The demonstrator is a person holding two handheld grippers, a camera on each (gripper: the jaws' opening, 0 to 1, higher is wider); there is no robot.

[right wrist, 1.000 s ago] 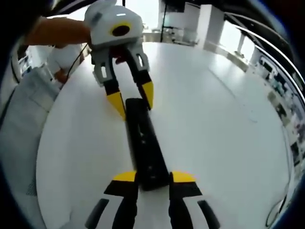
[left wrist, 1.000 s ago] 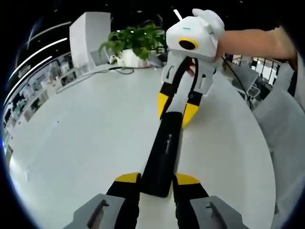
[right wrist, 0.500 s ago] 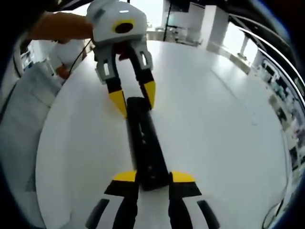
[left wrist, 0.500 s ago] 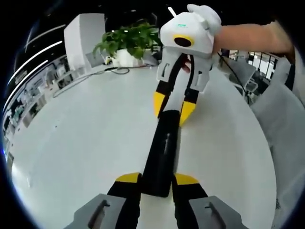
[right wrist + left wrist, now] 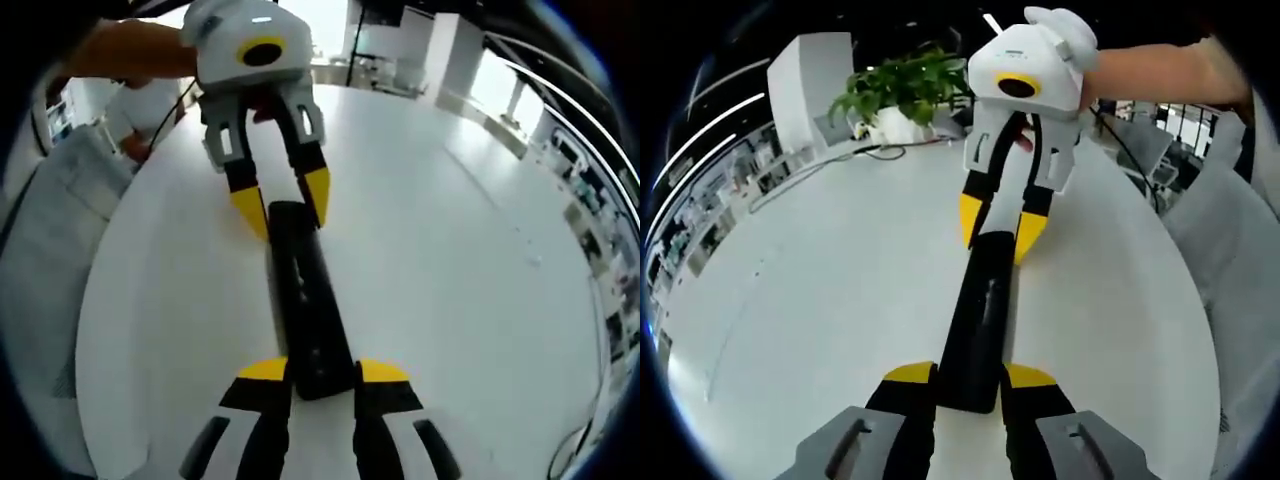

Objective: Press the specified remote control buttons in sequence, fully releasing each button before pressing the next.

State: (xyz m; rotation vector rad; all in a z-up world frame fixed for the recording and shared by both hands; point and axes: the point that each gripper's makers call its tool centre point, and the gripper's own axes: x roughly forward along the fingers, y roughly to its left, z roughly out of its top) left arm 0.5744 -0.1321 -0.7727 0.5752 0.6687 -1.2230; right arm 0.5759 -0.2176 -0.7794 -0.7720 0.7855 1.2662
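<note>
A long black remote control (image 5: pixel 978 320) lies on the round white table (image 5: pixel 820 290). My left gripper (image 5: pixel 970 376) is shut on its near end, one yellow-tipped jaw on each side. At the far end my right gripper (image 5: pixel 998 222) comes down from the top with its yellow tips against the remote's sides. In the right gripper view the same remote (image 5: pixel 302 300) runs away from my right gripper (image 5: pixel 323 371), which is shut on its near end. The left gripper (image 5: pixel 284 202) clasps the other end, held by a person's hand.
A potted green plant (image 5: pixel 905 88), a white block (image 5: pixel 810 85) and a dark cable (image 5: pixel 845 162) stand at the table's far edge. A person's forearm (image 5: pixel 1160 72) reaches in from the right. Grey fabric (image 5: pixel 45 260) lies past the table's rim.
Both views have shifted slightly with the hands. The remote stays clamped between both pairs of jaws in the same place on the table.
</note>
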